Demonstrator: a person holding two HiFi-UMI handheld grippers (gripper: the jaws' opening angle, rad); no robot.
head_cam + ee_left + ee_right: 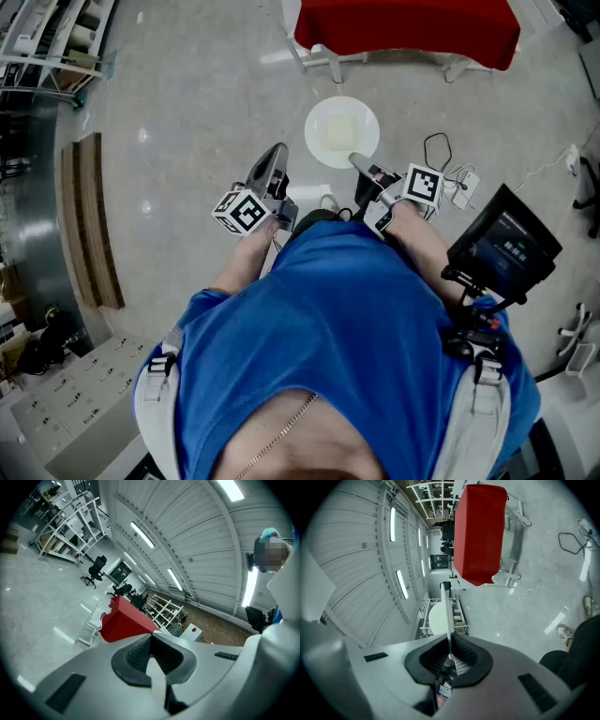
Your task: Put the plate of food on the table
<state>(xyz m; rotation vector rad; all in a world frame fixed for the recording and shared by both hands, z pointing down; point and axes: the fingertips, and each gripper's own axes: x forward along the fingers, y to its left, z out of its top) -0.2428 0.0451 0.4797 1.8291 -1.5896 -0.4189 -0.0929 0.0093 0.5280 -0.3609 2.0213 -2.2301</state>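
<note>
A round white plate point(342, 131) with a pale square of food on it hangs level above the floor in the head view. My right gripper point(360, 166) is shut on its near rim. In the right gripper view the plate point(436, 618) shows almost edge-on, its rim pinched between the black pads point(433, 660) of my right gripper point(450, 645). The table under a red cloth point(405, 28) stands ahead, apart from the plate, and shows again as the red table point(480, 531) and the red table point(124, 620). My left gripper point(274, 161) is shut and empty, left of the plate; its tips point(151, 641) meet.
A screen on a stand point(506, 246) is at the right, with cables and a power strip point(461, 186) on the floor near it. Wooden boards point(89, 220) lie at the left, below metal shelving point(47, 47). Office chairs point(96, 569) and white racks point(70, 522) stand farther off.
</note>
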